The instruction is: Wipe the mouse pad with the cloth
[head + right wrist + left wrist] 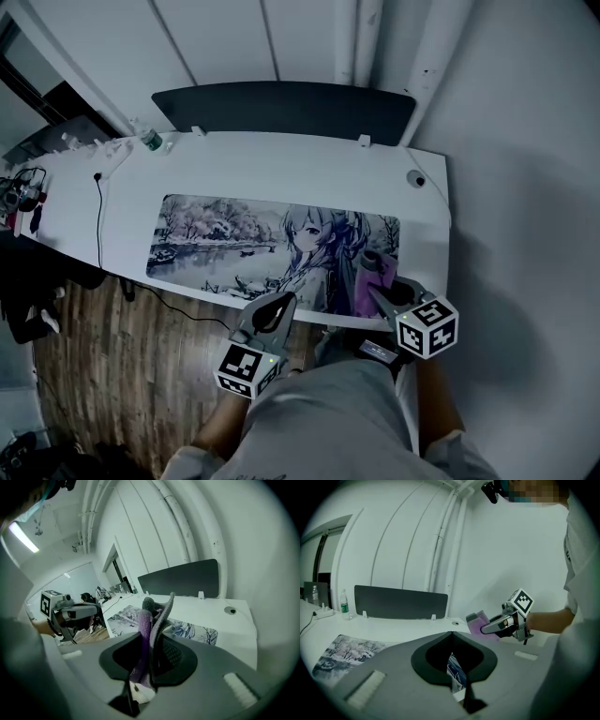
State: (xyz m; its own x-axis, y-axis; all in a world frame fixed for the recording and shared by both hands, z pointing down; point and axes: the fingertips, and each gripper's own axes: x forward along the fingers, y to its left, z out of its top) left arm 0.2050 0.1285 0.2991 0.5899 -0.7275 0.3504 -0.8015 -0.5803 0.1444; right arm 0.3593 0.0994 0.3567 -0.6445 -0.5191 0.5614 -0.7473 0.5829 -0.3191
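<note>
1. One white desk [281, 159] fills most of the head view, and it stands against a pale wall.
2. Most of its top is covered by a long mouse pad [220, 239] printed with a snowy scene and a drawn figure. The pad lies flat along the front edge.
3. A dark panel [281, 108] stands upright along the back of the desk.
4. My left gripper [278, 305] sits at the front edge by the middle of the pad, with its jaws pressed together and nothing between them.
5. My right gripper [375, 274] is over the pad's right end, its jaws clamped on the cloth.
6. The purple and grey cloth [143, 625] sticks out past the jaw tips in folds. I cannot tell whether it touches the pad.
7. A black cable [98, 216] runs across the left end of the desk.
8. A small bottle [151, 142] stands at the back left.
</note>
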